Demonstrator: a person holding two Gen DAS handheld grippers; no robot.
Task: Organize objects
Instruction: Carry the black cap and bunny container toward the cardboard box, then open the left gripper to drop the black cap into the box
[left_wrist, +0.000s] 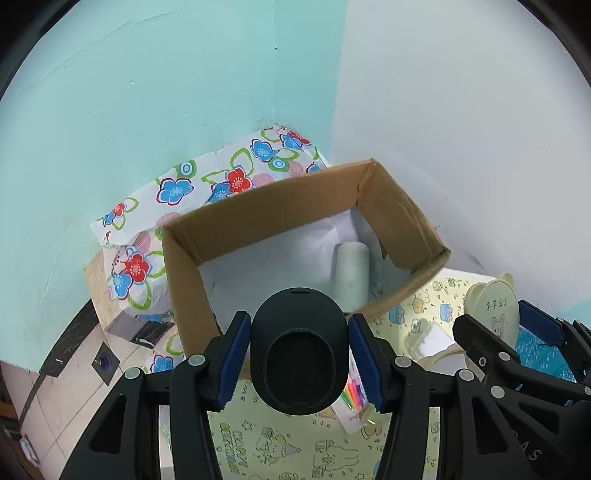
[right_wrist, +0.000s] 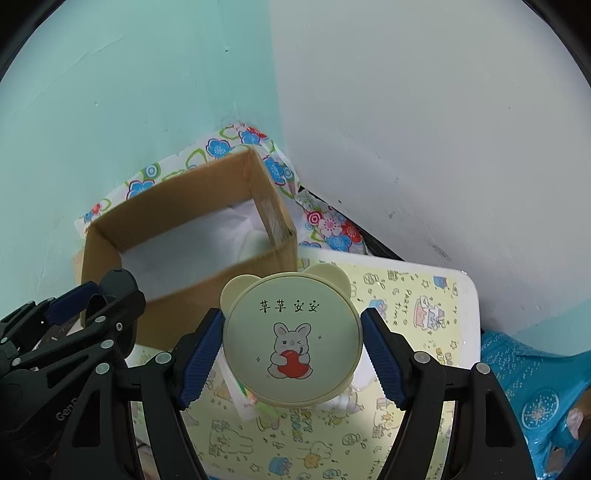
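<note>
Left wrist view: we see the left gripper (left_wrist: 299, 363) pinching a black rounded object (left_wrist: 300, 347) between its blue pads (left_wrist: 233, 360), one pad against each side. We cannot tell what the object is beyond a dark hollow-ended body. It is held above the worktop (left_wrist: 280, 446), which carries a pale yellow cartoon-print cover. Just beyond it stands an open cardboard box (left_wrist: 258, 206) lined with white paper; a pale cylinder (left_wrist: 351, 275) lies inside, toward the box's right wall. A pack of coloured markers (left_wrist: 354, 397) lies on the worktop under the held object, partly hidden. A floral cloth (left_wrist: 207, 177) sits behind the box against the teal wall. At the right edge the right gripper (left_wrist: 517, 332) shows with a cream lid-like piece (left_wrist: 493, 302).

Right wrist view: the right gripper (right_wrist: 291, 350) pinches a round cream case with bear ears (right_wrist: 291, 332), a rabbit sticker on its face; both blue pads (right_wrist: 201, 360) touch its rim. The case is held over the worktop (right_wrist: 424, 295), in front of the cardboard box (right_wrist: 177, 221). The left gripper (right_wrist: 99, 306) appears at lower left, near the box's front wall, with the black rounded object (right_wrist: 118, 280) in it. A blue patterned bag (right_wrist: 535, 380) sits at far right.
</note>
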